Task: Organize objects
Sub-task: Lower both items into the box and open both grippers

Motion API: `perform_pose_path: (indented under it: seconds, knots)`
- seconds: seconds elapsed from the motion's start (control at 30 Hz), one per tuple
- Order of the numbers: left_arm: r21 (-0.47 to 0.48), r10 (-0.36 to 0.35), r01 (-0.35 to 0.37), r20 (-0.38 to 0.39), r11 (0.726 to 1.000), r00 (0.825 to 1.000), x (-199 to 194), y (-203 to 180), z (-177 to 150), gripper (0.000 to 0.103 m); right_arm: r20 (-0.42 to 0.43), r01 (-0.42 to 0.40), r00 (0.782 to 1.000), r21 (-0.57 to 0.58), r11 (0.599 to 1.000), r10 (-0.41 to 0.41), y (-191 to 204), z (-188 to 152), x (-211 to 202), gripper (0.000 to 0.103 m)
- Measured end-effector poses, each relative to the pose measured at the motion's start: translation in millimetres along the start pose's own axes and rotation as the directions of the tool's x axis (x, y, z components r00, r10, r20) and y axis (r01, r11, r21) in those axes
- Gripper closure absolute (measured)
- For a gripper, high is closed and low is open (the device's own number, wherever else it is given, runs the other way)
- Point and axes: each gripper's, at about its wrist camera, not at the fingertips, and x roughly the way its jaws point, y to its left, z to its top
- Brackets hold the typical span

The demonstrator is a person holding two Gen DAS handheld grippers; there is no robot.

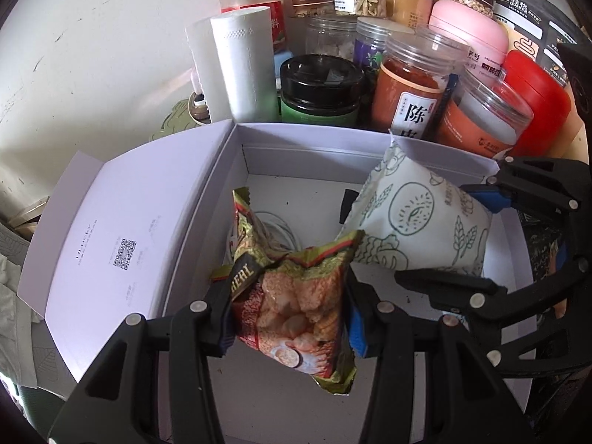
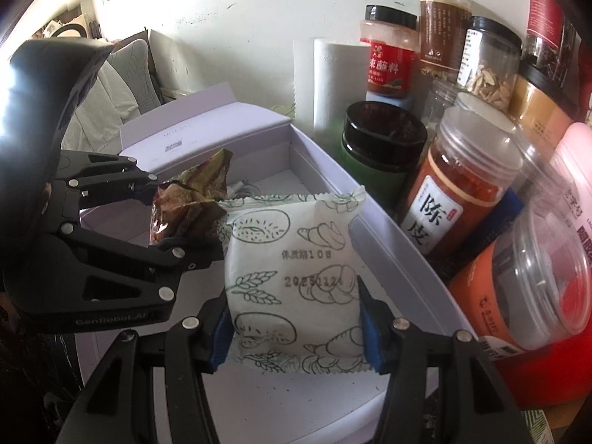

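Left black two-finger gripper (image 1: 286, 318) angled downward, blue-padded jaws clamped on a packet, right black two-finger gripper (image 2: 296, 329) alongside, likewise clamped

The right hand-held gripper (image 2: 296, 327) clamps a white bread packet (image 2: 294, 277), printed with line drawings of loaves and wheat, between its blue pads (image 2: 222, 333). The packet hangs over an open white box (image 2: 388, 255) whose lid (image 2: 177, 137) folds back at the far left. At the left, the left hand-held gripper (image 2: 174, 218) grips a crumpled green and red snack bag (image 2: 185, 203), touching the packet's far left corner. To the right of the box stand jars, one an orange-filled jar (image 2: 455, 199), and a paper towel roll (image 2: 333, 81) by the wall.
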Motion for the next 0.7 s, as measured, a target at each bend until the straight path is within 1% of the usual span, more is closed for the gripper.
perform_pose_path:
  seconds: [0.23,0.37,0.43,0.53,0.6,0.7]
  knots:
    - [0.028,0.018,-0.018,0.005,0.999,1.0,3,-5,-1,0.056,-0.045,0.009,0.999,0.013,1.0,-0.008,0,-3,13,0.046]
    - [0.037,0.02,-0.02,0.003,0.999,1.0,4,-6,0,0.055,-0.046,0.01,0.999,0.003,1.0,-0.009,2,-4,14,0.045]
    - [0.036,0.02,-0.02,0.001,0.999,1.0,4,-6,-1,0.054,-0.046,0.027,0.999,0.011,1.0,-0.026,2,-4,16,0.045]
    - [0.04,0.03,-0.03,-0.003,0.999,1.0,6,-7,-2,0.054,-0.052,0.042,0.998,0.002,0.999,-0.042,4,-4,15,0.04]
    - [0.038,0.03,-0.03,-0.005,0.999,1.0,6,-7,-2,0.053,-0.048,0.066,0.997,-0.011,0.998,-0.067,5,-3,15,0.035]
    - [0.037,0.031,-0.03,-0.014,0.999,0.999,7,-8,-2,0.049,-0.054,0.081,0.995,-0.007,0.997,-0.081,3,-4,13,0.031]
